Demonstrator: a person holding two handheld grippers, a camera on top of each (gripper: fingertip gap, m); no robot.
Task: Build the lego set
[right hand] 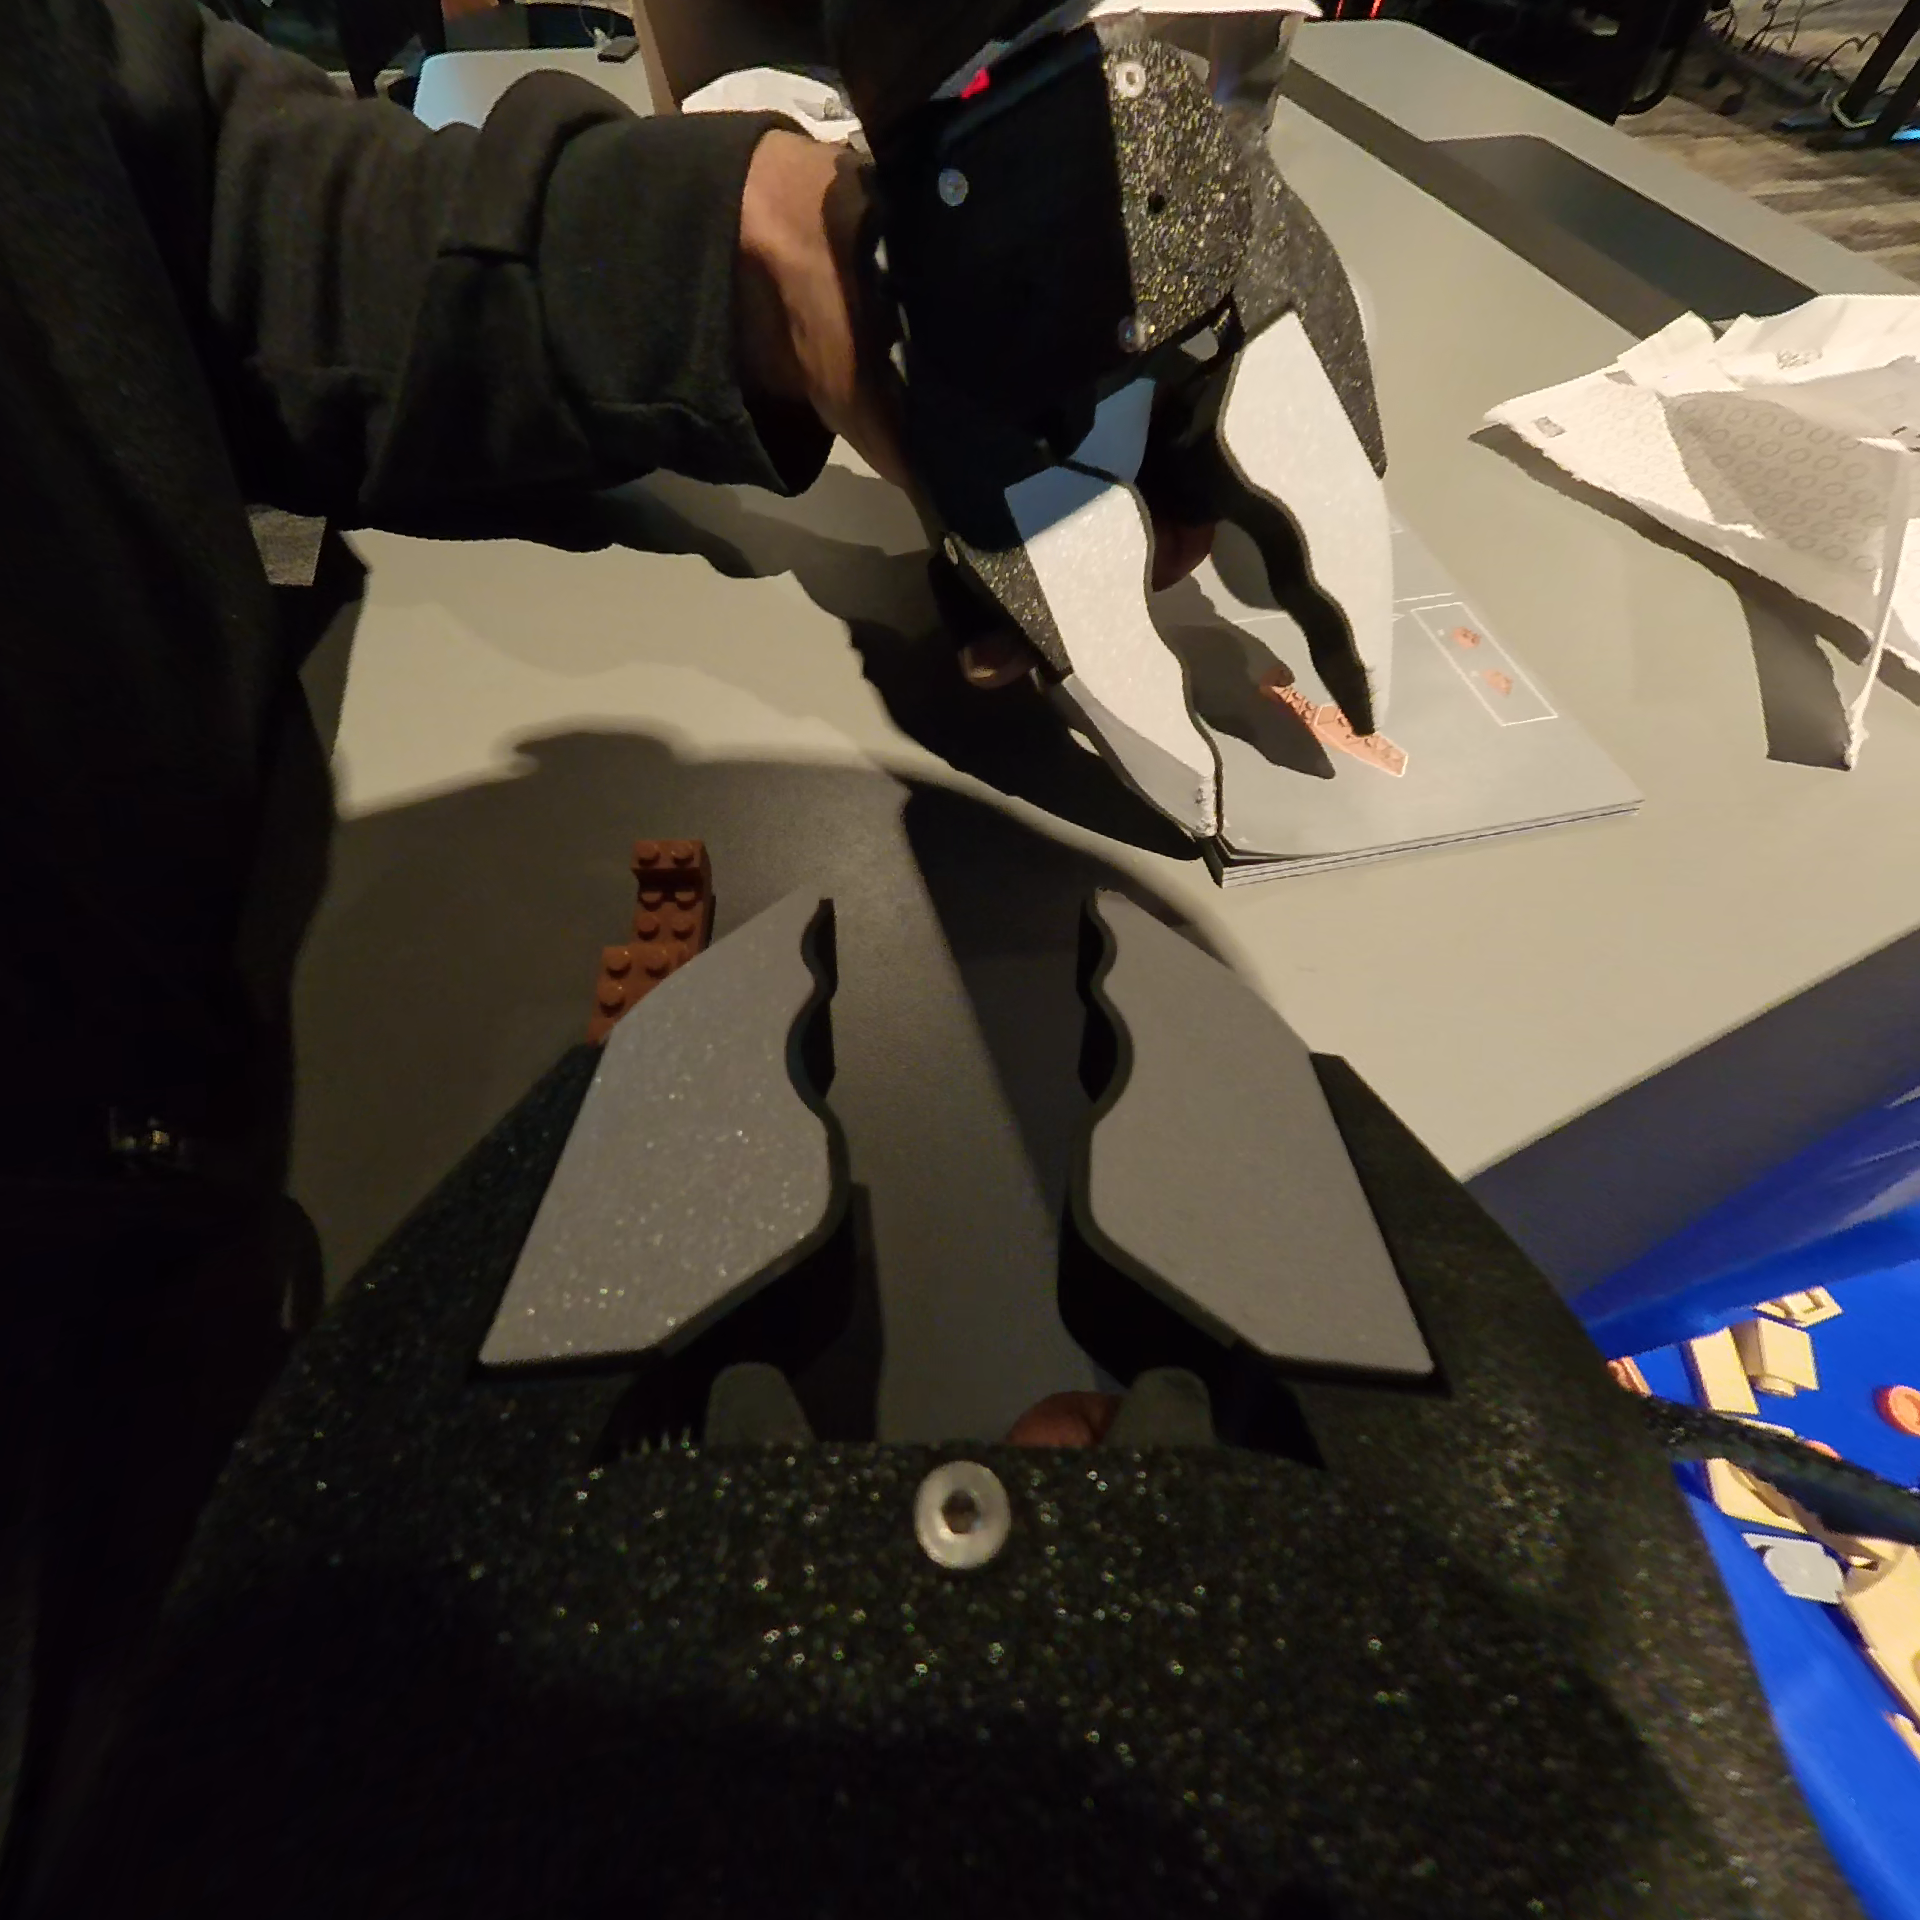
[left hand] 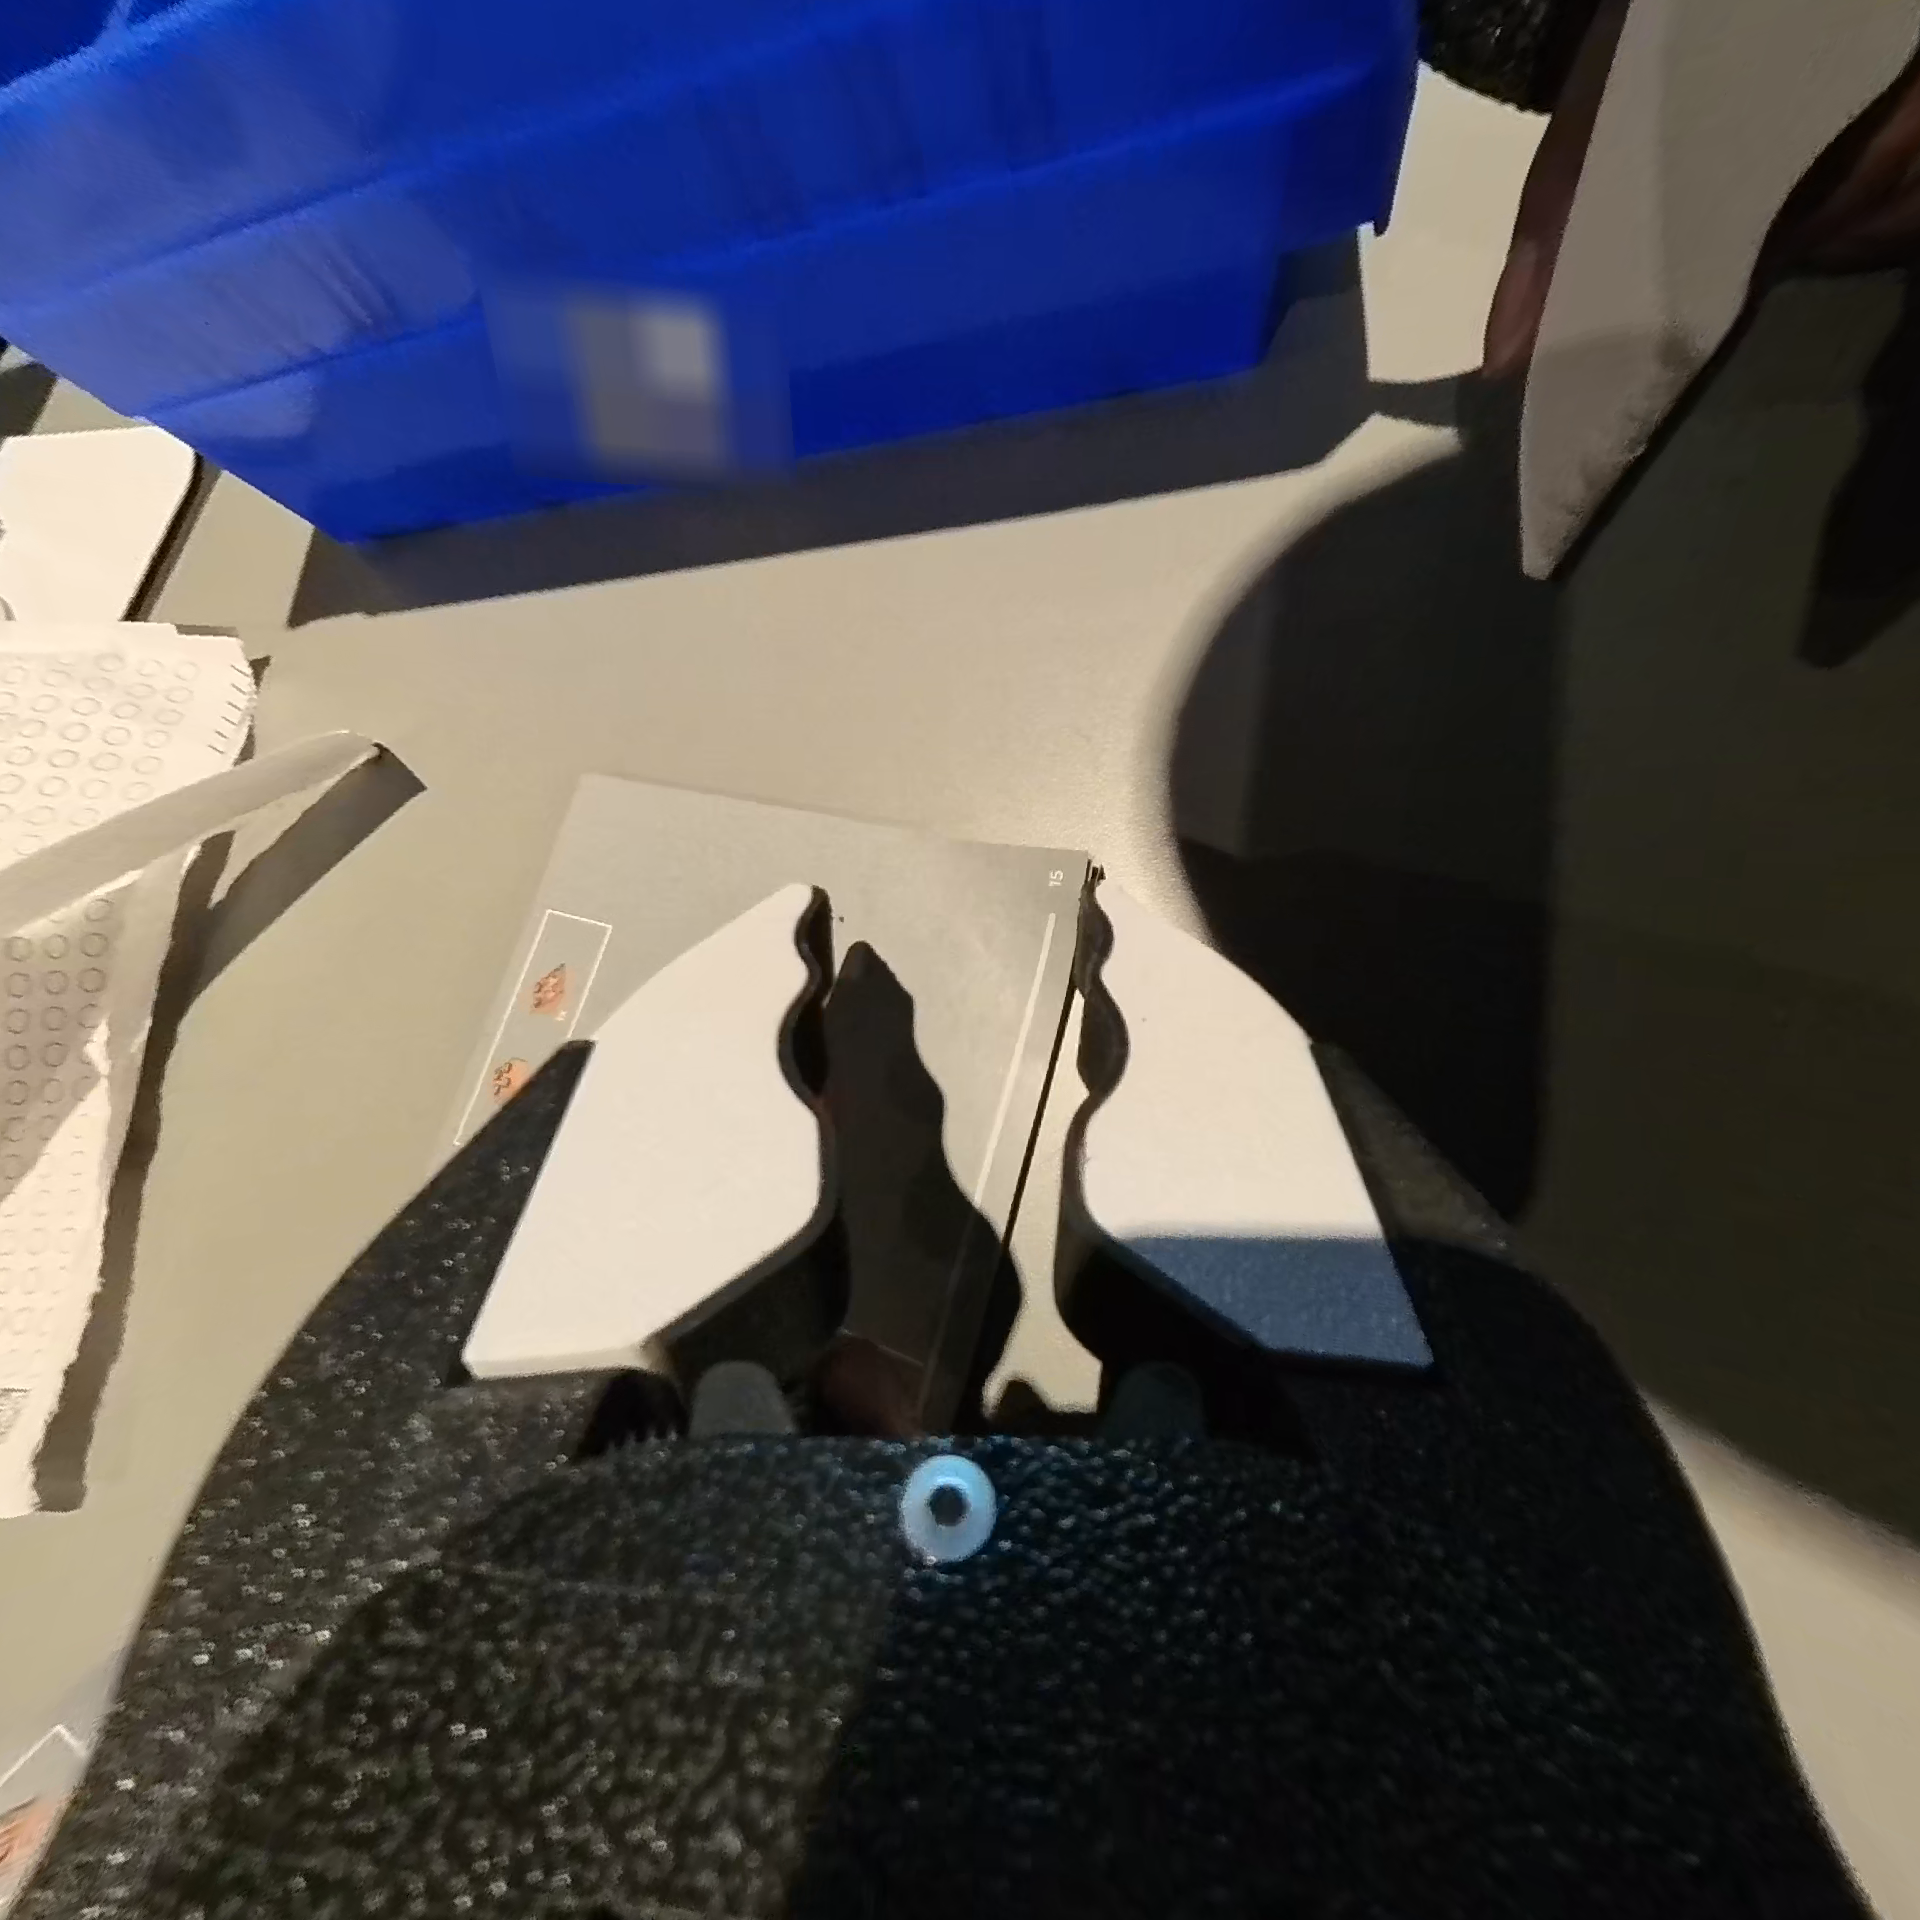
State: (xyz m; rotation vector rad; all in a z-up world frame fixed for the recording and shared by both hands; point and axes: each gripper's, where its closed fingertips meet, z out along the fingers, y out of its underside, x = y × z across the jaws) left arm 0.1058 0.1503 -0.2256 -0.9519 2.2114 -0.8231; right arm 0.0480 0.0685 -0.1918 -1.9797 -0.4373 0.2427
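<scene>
Left gripper [left hand: 951,935], black-bodied with grey foam pads, jaws spread wide and empty, poised over the grey instruction booklet [left hand: 748,883], which lies flat on the grey tabletop [left hand: 831,675]. In the right wrist view one fingertip meets the booklet's near corner; the other comes down on the open page beside a printed orange-brown figure. Whether it presses there cannot be told. Ahead of this gripper stands a blue plastic storage bin [left hand: 727,208]; to its left lies torn white paper packaging [left hand: 73,831] printed with small circles.

Right gripper [right hand: 956,925], same build, jaws likewise wide apart and empty, above the shadowed table. Just beyond its left finger sits the small assembly of reddish-brown lego bricks [right hand: 649,935], partly hidden by that finger. To its right, the blue bin holds loose tan pieces [right hand: 1766,1382]. A black-sleeved arm [right hand: 468,291] carries the left gripper.
</scene>
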